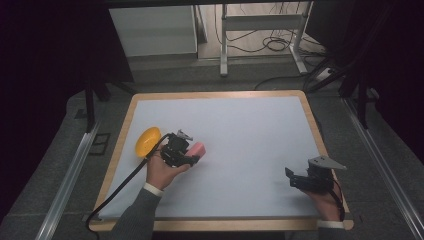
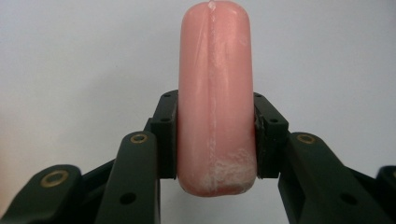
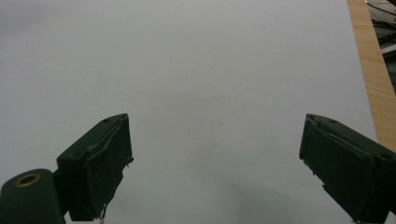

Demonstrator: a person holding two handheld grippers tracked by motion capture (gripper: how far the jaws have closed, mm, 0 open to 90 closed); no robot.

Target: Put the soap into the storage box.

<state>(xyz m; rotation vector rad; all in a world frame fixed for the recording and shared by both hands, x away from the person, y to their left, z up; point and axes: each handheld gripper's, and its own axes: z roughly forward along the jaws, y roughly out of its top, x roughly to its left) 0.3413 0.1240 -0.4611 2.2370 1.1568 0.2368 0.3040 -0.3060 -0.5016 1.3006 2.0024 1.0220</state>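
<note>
high view: a wooden-edged bench (image 1: pixel 118 150) covered by a pale grey-white sheet carries everything. near its left edge, about midway along, lies a rounded yellow plastic object (image 1: pixel 147 140). just beside it, toward the centre, the left gripper (image 1: pixel 194 154) is held in the person's left hand (image 1: pixel 162 172), and a pink, rounded, soap-like block (image 1: pixel 196 148) sits at its tip, low over the sheet. a black cable (image 1: pixel 122 184) trails from this gripper back to the bench's near edge. near the near right corner the right gripper (image 1: pixel 293 179), with its grey three-cornered plate on top, is held in the right hand (image 1: pixel 325 201), well apart from the block.

left gripper view: the black fingers (image 2: pixel 166 135) pinch the pink block (image 2: pixel 215 98) on its two long sides, close to its near end; the block stands out ahead of them over the pale sheet. whitish scuffs mark its near end.

right gripper view: the fingers (image 3: pixel 98 165) are spread wide with nothing between them, above the bare sheet; the bench's wooden edge (image 3: pixel 371 70) shows at the upper right.
</note>
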